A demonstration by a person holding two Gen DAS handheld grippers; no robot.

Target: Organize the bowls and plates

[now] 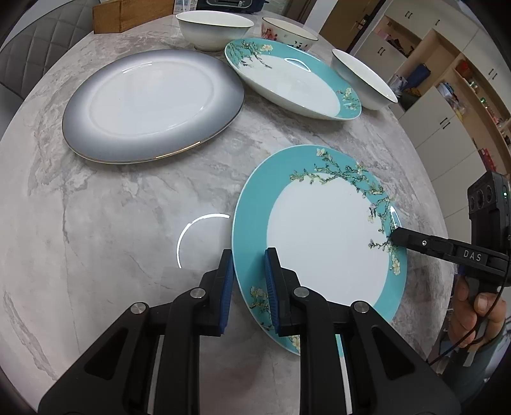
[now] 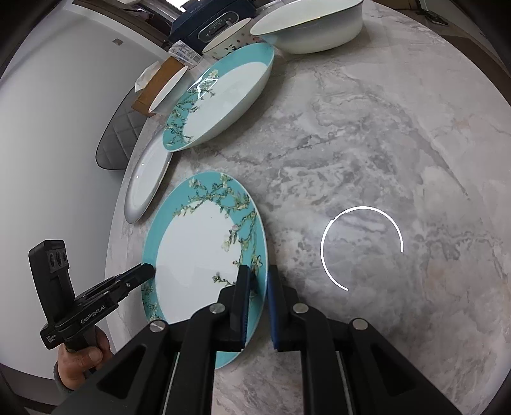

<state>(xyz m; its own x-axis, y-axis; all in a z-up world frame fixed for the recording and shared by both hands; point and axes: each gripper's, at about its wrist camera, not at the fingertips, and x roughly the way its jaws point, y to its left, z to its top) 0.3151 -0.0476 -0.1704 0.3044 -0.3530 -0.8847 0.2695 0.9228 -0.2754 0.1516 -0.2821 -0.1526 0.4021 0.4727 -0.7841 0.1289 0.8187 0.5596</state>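
Observation:
A flat teal plate (image 1: 319,236) with a blossom-branch rim lies low over the marble table (image 1: 111,223), held from two sides. My left gripper (image 1: 249,281) is shut on its near rim, one blue pad on top and one beneath. My right gripper (image 2: 258,293) is shut on the opposite rim of the same plate (image 2: 198,255). Each gripper shows in the other's view: the right one (image 1: 397,237) at the far rim, the left one (image 2: 148,271) at the left rim. Behind sit a grey-rimmed plate (image 1: 153,105) and a deeper teal plate (image 1: 287,79).
Three bowls stand at the back: a white one (image 1: 214,30), a floral one (image 1: 287,32) and a grey-white one (image 1: 361,79). A wooden box (image 1: 118,17) sits at the far left edge. A person's hand (image 1: 472,313) holds the right gripper. Cabinets stand beyond the table.

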